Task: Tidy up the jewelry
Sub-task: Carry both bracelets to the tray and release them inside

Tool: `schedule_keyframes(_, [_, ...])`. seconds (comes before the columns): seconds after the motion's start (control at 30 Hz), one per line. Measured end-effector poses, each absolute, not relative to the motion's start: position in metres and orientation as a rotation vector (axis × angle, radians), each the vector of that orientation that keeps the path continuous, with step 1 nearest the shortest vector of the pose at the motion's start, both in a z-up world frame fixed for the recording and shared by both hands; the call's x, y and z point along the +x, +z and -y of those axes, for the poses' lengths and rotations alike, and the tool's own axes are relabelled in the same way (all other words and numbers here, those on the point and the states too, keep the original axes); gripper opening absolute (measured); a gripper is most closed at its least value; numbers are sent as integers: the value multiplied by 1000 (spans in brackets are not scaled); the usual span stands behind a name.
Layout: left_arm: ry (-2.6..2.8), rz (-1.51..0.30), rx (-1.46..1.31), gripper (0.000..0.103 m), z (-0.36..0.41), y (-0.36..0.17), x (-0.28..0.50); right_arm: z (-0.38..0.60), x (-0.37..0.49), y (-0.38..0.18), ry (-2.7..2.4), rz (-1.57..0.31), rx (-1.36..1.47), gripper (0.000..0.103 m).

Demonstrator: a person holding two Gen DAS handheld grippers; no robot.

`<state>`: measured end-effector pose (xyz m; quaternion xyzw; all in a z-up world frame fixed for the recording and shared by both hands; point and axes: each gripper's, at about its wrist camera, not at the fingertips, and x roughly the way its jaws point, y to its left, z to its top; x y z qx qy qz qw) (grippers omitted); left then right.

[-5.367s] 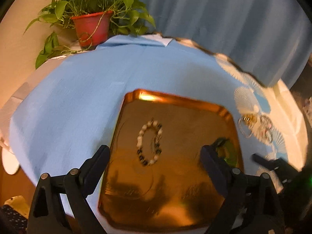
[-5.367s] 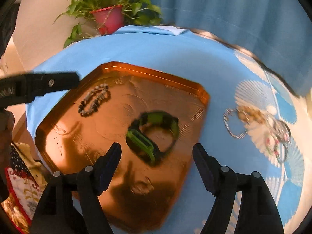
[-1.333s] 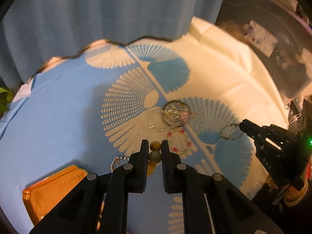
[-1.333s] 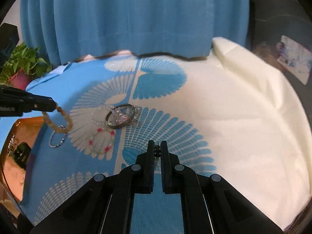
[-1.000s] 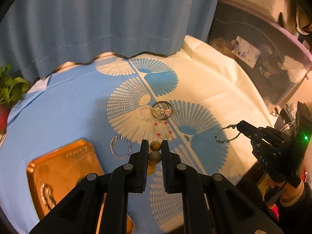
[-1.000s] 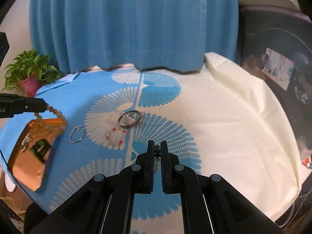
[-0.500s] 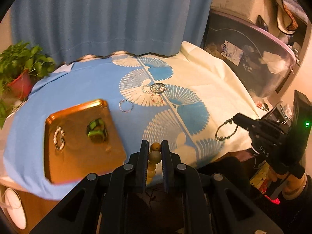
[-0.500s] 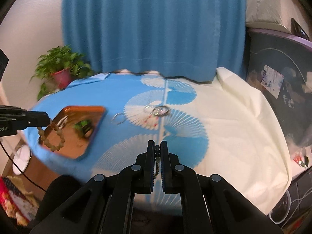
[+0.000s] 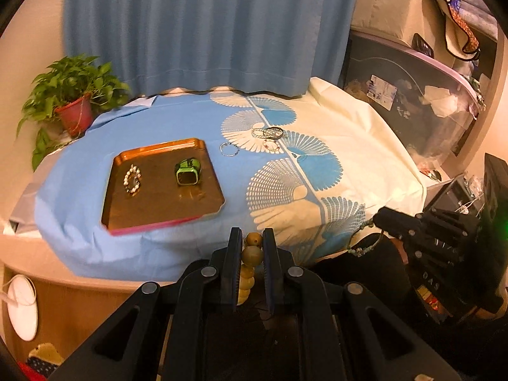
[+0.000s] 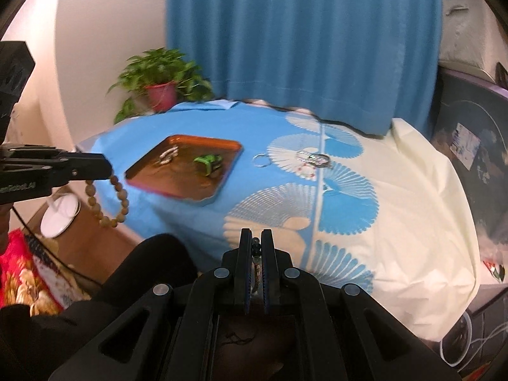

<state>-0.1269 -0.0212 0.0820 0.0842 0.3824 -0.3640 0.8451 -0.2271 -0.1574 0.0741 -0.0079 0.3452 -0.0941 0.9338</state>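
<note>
Keep left gripper (image 9: 250,250) pinching wooden bead bracelet (image 10: 108,203), right gripper (image 10: 256,247) clamped on dark bracelet (image 9: 362,244); lower both gently onto tray (image 9: 203,212) at eleven o'clock

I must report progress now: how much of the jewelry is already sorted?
Done: a beaded bracelet and a green watch lie on the tray. In hand: the left claw grips a tan bead bracelet, the right claw a dark one. Left: rings and bracelets on the cloth.

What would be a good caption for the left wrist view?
Left tool holding a wooden bead bracelet before the copper tray.
</note>
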Motion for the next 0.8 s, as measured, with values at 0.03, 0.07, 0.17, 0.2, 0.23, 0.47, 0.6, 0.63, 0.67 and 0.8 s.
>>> schedule_keyframes(0.03, [-765,-804,179,10,18,81,-130,153,-228,73,-184,-710,-20,6])
schedule_keyframes(0.07, [-761,-799,180,10,15,81,-133,147,-231,72,-173,-714,-27,6])
schedule_keyframes(0.17, [-752,-789,187,10,11,79,-140,134,-235,71,-153,-719,-40,6])
schedule_keyframes(0.2, [-750,-787,188,10,9,79,-140,131,-236,71,-148,-721,-43,5])
schedule_keyframes(0.23, [-745,-784,189,10,9,78,-142,127,-236,71,-142,-723,-48,5])
schedule_keyframes(0.47, [-737,-779,191,10,4,75,-143,116,-234,72,-133,-729,-68,6])
schedule_keyframes(0.6, [-736,-790,191,10,4,71,-141,115,-227,68,-129,-744,-69,6])
schedule_keyframes(0.63, [-736,-796,190,10,4,69,-139,115,-225,68,-127,-748,-69,5])
schedule_keyframes(0.67, [-734,-801,188,10,3,67,-137,115,-224,67,-126,-752,-69,5])
schedule_keyframes(0.8, [-729,-824,183,10,3,60,-125,115,-215,61,-123,-771,-68,6])
